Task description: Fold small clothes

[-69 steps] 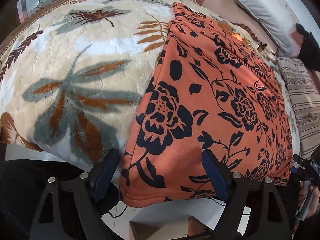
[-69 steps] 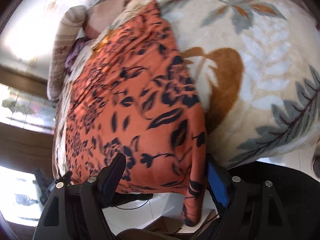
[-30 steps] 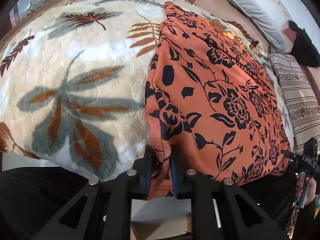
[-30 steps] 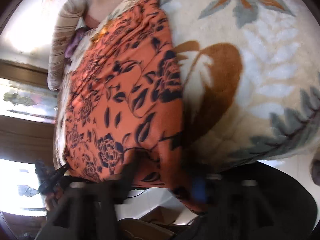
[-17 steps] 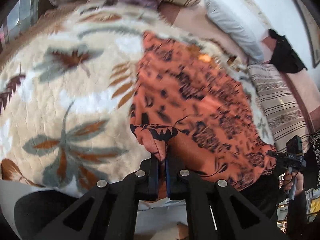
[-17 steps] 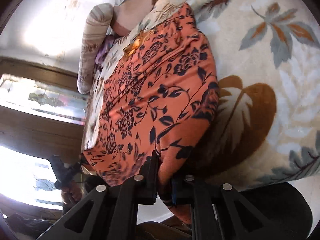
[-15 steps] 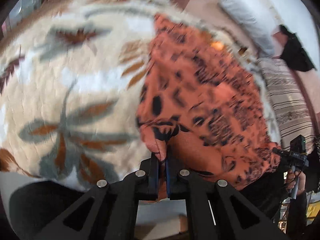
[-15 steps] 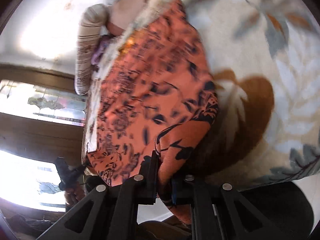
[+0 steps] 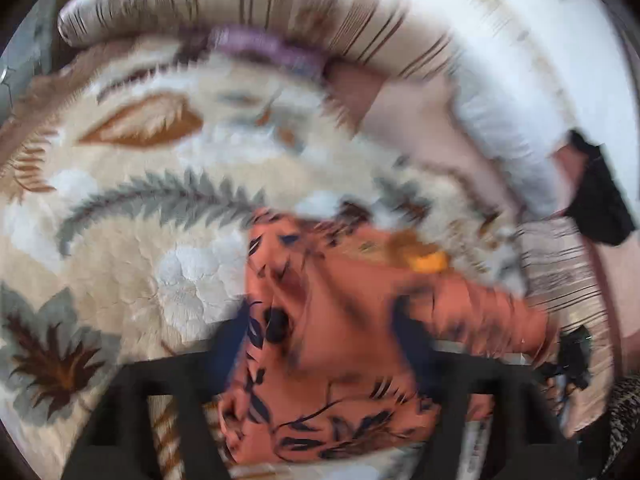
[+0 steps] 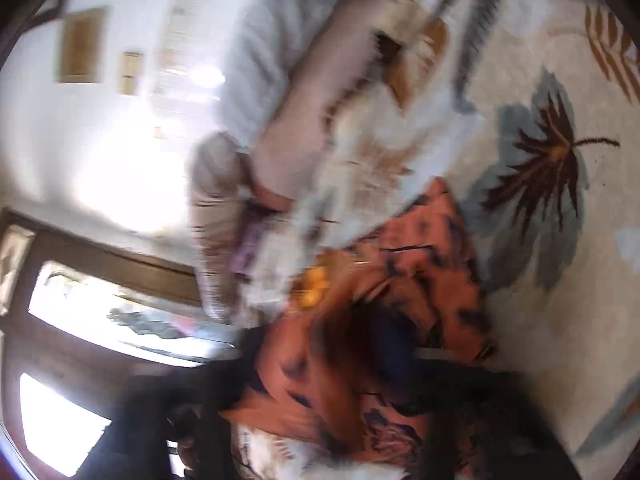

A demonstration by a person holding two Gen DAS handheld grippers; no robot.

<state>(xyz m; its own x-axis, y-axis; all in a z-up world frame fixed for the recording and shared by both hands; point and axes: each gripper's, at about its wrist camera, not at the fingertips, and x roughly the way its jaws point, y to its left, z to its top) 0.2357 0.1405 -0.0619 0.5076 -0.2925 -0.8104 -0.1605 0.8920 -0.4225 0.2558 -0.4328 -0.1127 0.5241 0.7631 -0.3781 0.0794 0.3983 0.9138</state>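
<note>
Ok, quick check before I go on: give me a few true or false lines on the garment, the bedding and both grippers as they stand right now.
1. The orange floral garment lies on a leaf-print blanket. True.
2. The left gripper is clamped shut. False: its jaws stand apart, having just opened, with cloth between them.
3. The right gripper is open. True, also just opened.
4. The garment is plain blue. False: orange with dark flowers.
5. A striped pillow lies beyond the blanket. True.

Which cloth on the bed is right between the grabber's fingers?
The orange flowered garment, lying between the open left gripper fingers. The leaf-print blanket lies beneath it.
</note>
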